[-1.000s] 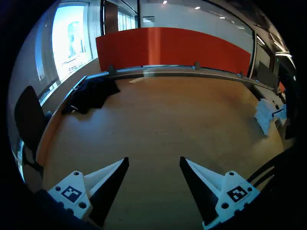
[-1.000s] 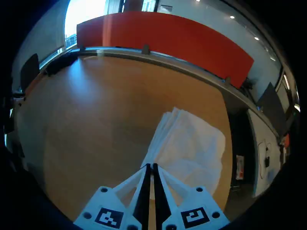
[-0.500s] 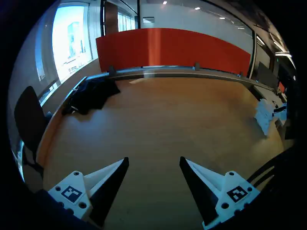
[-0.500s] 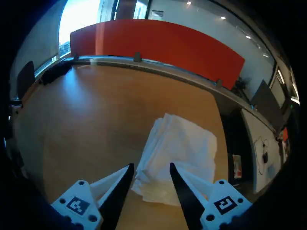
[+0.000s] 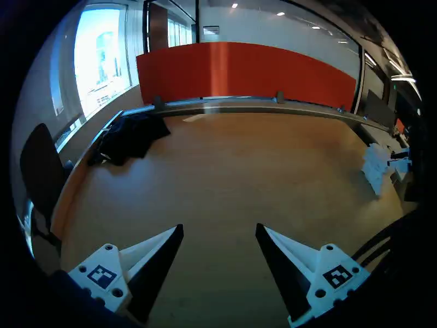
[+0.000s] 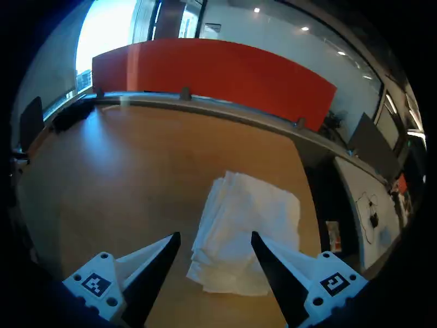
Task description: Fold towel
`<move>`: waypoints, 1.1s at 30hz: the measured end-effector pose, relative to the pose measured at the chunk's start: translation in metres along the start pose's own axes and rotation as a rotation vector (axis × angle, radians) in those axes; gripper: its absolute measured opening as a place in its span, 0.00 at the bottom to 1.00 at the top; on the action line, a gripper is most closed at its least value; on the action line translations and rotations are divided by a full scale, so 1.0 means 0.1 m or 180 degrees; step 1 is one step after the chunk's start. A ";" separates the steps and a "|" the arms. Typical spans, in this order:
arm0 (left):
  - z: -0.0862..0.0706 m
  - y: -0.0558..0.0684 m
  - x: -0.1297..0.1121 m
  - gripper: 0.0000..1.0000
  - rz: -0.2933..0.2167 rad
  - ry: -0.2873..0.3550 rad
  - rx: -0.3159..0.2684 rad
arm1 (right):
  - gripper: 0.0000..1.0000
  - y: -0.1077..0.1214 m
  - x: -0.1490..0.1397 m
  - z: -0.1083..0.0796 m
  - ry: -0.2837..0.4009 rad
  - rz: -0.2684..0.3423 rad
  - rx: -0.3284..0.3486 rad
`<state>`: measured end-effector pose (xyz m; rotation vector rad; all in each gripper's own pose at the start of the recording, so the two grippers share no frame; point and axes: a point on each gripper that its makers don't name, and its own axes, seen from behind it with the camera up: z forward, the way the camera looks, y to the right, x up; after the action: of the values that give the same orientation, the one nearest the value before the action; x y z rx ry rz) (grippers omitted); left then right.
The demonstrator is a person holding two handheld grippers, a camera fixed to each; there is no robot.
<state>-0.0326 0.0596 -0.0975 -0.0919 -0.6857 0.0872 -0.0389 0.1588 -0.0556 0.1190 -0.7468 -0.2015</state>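
Right gripper spread above folded towel, left gripper spread

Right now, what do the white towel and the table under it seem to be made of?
The towel looks like soft, matte white cloth, perhaps cotton. Its stacked folded edges wrinkle and sag a little. The table looks like orange-brown wood or wood-look laminate, smooth with a slight sheen, because window light reflects on it. Which of the two, I cannot tell.

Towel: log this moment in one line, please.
towel: folded, flat on table | right gripper: open, towel not gripped | left gripper: open, empty
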 end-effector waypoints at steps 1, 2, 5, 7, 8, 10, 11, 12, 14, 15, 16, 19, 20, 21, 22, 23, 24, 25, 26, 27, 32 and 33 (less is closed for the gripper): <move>0.00 0.00 0.01 0.98 -0.0004 0.0005 0.0000 | 1.00 0.00 0.01 -0.01 0.0014 0.0018 -0.0007; 0.00 0.00 0.01 0.98 -0.0008 0.0010 0.0000 | 1.00 0.00 0.02 -0.01 0.0031 0.0038 -0.0014; 0.00 -0.01 0.04 0.99 -0.0013 0.0029 0.0002 | 1.00 0.00 0.05 -0.03 0.0084 0.0071 -0.0045; 0.01 -0.01 0.06 0.99 -0.0015 0.0043 0.0004 | 1.00 -0.01 0.08 -0.04 0.0138 0.0088 -0.0069; 0.01 -0.02 0.07 0.98 -0.0016 0.0051 0.0005 | 1.00 -0.01 0.10 -0.05 0.0169 0.0098 -0.0083; 0.02 -0.01 0.10 0.98 -0.0017 0.0067 0.0003 | 1.00 -0.03 0.15 -0.07 0.0234 0.0116 -0.0097; 0.02 -0.01 0.12 0.98 -0.0017 0.0076 0.0002 | 1.00 -0.04 0.17 -0.08 0.0271 0.0127 -0.0104; 0.03 -0.01 0.13 0.98 -0.0016 0.0088 0.0001 | 1.00 -0.05 0.20 -0.09 0.0307 0.0139 -0.0109; 0.03 -0.01 0.17 0.98 -0.0016 0.0116 0.0000 | 1.00 -0.07 0.25 -0.11 0.0383 0.0165 -0.0120; 0.03 -0.02 0.19 0.99 -0.0016 0.0129 0.0000 | 1.00 -0.08 0.27 -0.12 0.0418 0.0179 -0.0125; 0.04 -0.02 0.22 0.99 -0.0016 0.0143 0.0001 | 1.00 -0.09 0.29 -0.14 0.0452 0.0193 -0.0130; 0.05 -0.03 0.28 0.99 -0.0024 0.0187 0.0001 | 1.00 -0.11 0.36 -0.17 0.0570 0.0239 -0.0155; 0.06 -0.03 0.31 0.98 -0.0028 0.0203 0.0001 | 1.00 -0.12 0.39 -0.18 0.0615 0.0255 -0.0166; 0.06 -0.03 0.34 0.99 -0.0033 0.0223 0.0002 | 1.00 -0.13 0.42 -0.19 0.0664 0.0269 -0.0178; 0.06 -0.03 0.37 0.99 -0.0038 0.0245 0.0002 | 1.00 -0.13 0.46 -0.21 0.0715 0.0282 -0.0189; 0.07 -0.04 0.40 0.99 -0.0044 0.0269 0.0002 | 1.00 -0.13 0.50 -0.23 0.0773 0.0297 -0.0203; 0.07 -0.04 0.43 0.99 -0.0049 0.0293 0.0003 | 1.00 -0.14 0.54 -0.25 0.0829 0.0309 -0.0216; 0.07 -0.04 0.46 0.98 -0.0053 0.0318 0.0003 | 1.00 -0.14 0.58 -0.27 0.0887 0.0320 -0.0229; 0.07 -0.04 0.50 0.98 -0.0058 0.0346 0.0004 | 1.00 -0.14 0.62 -0.29 0.0951 0.0332 -0.0244; 0.07 -0.05 0.53 0.98 -0.0062 0.0371 0.0006 | 1.00 -0.14 0.67 -0.32 0.1011 0.0341 -0.0260; 0.08 -0.07 0.68 0.98 -0.0089 0.0494 0.0017 | 1.00 -0.13 0.90 -0.45 0.1340 0.0385 -0.0378; 0.09 -0.07 0.70 0.98 -0.0095 0.0510 0.0018 | 1.00 -0.12 0.93 -0.46 0.1385 0.0399 -0.0403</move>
<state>0.0160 0.0610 -0.0462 -0.0822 -0.5264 0.0525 0.0573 0.1278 -0.0297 -0.0059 -0.3054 -0.0971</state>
